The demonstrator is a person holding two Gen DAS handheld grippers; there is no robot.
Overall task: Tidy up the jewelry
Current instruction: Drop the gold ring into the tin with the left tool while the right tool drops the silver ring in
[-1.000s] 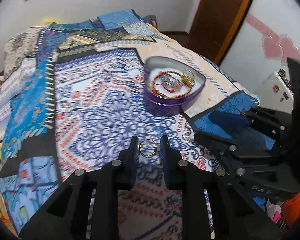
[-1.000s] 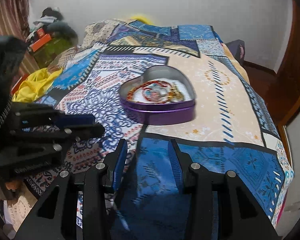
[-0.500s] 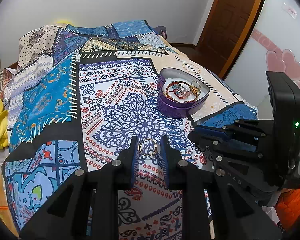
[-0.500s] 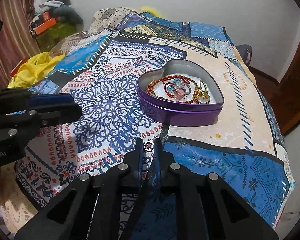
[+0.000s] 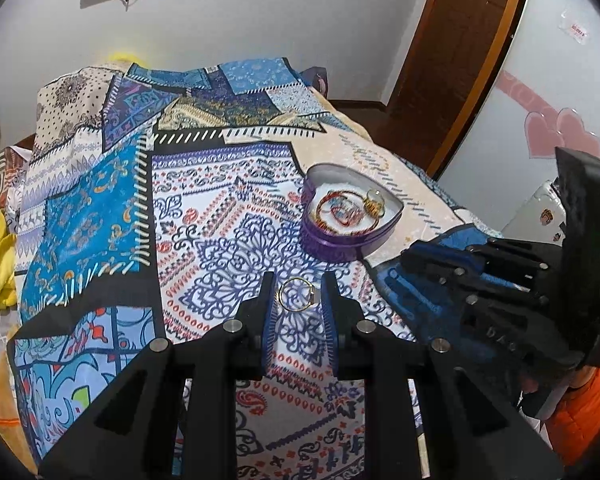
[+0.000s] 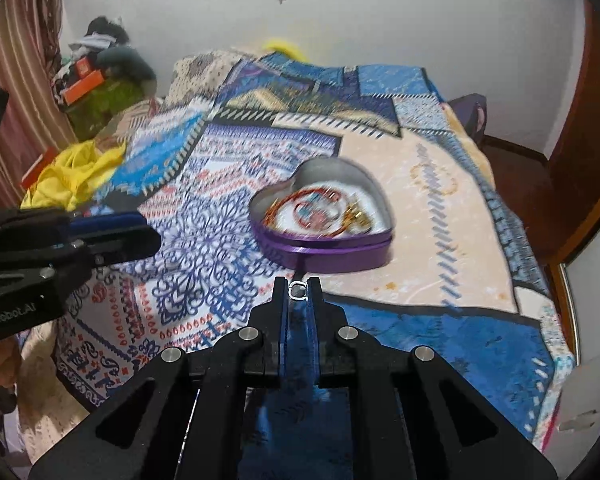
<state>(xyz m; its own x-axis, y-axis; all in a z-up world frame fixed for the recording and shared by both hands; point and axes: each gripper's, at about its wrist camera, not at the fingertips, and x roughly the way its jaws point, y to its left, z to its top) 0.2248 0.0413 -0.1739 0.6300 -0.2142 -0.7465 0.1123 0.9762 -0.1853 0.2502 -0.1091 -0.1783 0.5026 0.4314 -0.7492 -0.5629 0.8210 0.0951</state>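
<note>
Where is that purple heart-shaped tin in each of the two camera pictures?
Left wrist view: the purple heart tin sits right of centre, beyond the left gripper, which holds a gold ring.
Right wrist view: the tin sits near the centre, just beyond the right gripper, which pinches a small silver ring.
Shared landmark: the patchwork bedspread under the tin.

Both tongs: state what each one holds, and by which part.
The left tongs hold a thin gold ring, pinched across its band at the fingertips. The right tongs hold a small silver ring, gripped by its sides at the very tips.
</note>
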